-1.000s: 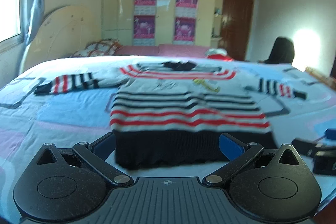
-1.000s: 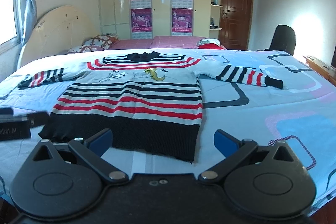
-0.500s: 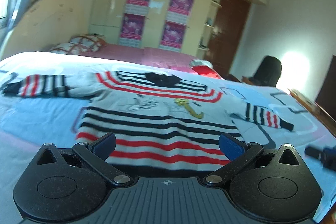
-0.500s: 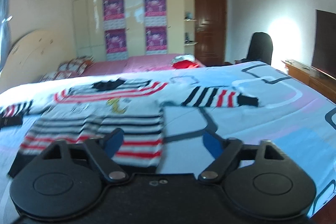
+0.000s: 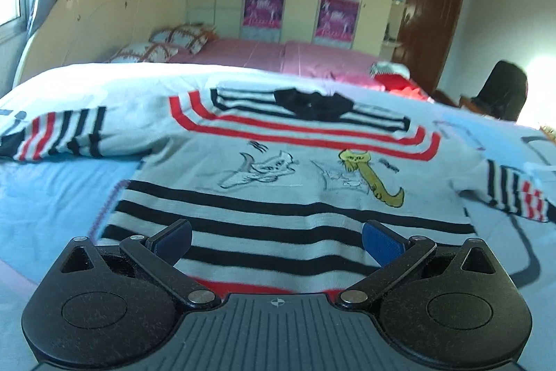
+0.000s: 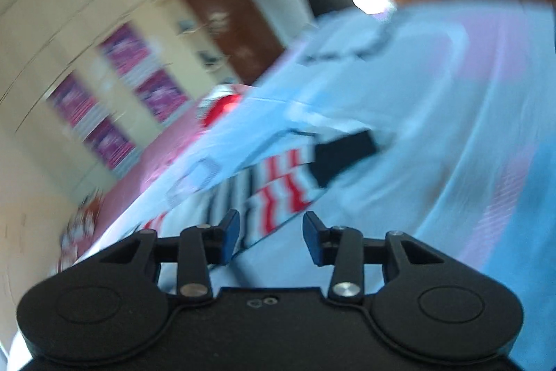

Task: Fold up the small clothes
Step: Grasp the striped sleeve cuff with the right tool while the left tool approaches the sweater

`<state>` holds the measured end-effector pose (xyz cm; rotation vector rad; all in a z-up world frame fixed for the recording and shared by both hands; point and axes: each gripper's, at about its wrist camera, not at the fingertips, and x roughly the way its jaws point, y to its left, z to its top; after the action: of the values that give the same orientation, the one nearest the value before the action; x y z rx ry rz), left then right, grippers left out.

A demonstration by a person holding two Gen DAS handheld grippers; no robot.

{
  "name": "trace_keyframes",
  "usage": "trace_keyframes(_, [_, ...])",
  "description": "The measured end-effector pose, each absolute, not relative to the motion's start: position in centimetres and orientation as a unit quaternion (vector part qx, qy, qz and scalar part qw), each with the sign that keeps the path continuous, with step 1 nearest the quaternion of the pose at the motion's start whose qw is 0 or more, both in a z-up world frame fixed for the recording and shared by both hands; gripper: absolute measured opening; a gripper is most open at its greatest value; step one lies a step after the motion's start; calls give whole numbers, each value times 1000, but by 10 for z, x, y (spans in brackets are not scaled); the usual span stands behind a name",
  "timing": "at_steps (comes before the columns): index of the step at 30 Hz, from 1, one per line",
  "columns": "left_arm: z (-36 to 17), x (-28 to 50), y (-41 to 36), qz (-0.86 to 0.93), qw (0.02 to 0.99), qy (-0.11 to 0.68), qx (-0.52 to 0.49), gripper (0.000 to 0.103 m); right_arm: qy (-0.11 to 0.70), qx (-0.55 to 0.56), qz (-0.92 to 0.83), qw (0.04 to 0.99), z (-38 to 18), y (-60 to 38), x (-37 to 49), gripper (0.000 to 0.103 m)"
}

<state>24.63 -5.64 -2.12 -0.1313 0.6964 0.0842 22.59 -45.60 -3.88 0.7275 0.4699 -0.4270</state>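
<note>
A small striped sweater (image 5: 285,183) lies flat on the bed, face up, grey with black and red stripes, a black collar and cartoon figures on the chest. Its left sleeve (image 5: 59,131) and right sleeve (image 5: 514,193) are spread out to the sides. My left gripper (image 5: 276,240) is open and empty, low over the sweater's lower body. My right gripper (image 6: 271,232) is partly open and empty, tilted, just short of the right sleeve (image 6: 278,183) with its black cuff (image 6: 342,155). The right wrist view is blurred.
The bed has a light blue patterned cover (image 5: 52,197). Pillows (image 5: 166,44), a pink blanket (image 5: 278,54) and a headboard (image 5: 90,13) are at the far end. A black chair (image 5: 504,93) and a brown door (image 5: 431,13) stand at the right.
My left gripper has moved forward over the sweater's body. My right gripper has swung right and tilted toward the right sleeve, and its jaws have narrowed.
</note>
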Motion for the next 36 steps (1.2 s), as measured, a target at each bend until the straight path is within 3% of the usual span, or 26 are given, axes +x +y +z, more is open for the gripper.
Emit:
trace_keyframes(7, [-40, 287, -104, 39, 923, 383, -21, 103, 224, 459, -242, 825, -100, -520, 270, 44])
trace_keyframes(15, [-49, 320, -137, 32, 917, 398, -11, 103, 224, 469, -228, 823, -113, -520, 296, 44])
trace_keyframes(16, [-50, 323, -140, 30, 917, 398, -11, 103, 224, 468, -227, 824, -112, -522, 296, 43])
trace_keyframes(19, [-51, 330, -147, 24, 916, 400, -8, 103, 223, 455, -237, 829, -110, -526, 291, 13])
trace_keyframes(20, [-51, 332, -148, 22, 916, 400, -7, 103, 223, 459, -239, 826, -111, -535, 289, 11])
trace_keyframes(27, [-48, 344, -116, 52, 921, 386, -17, 103, 227, 432, -239, 840, -106, -542, 291, 10])
trace_keyframes(36, [-60, 343, -41, 89, 919, 379, -61, 103, 218, 347, -230, 883, -58, -502, 311, 10])
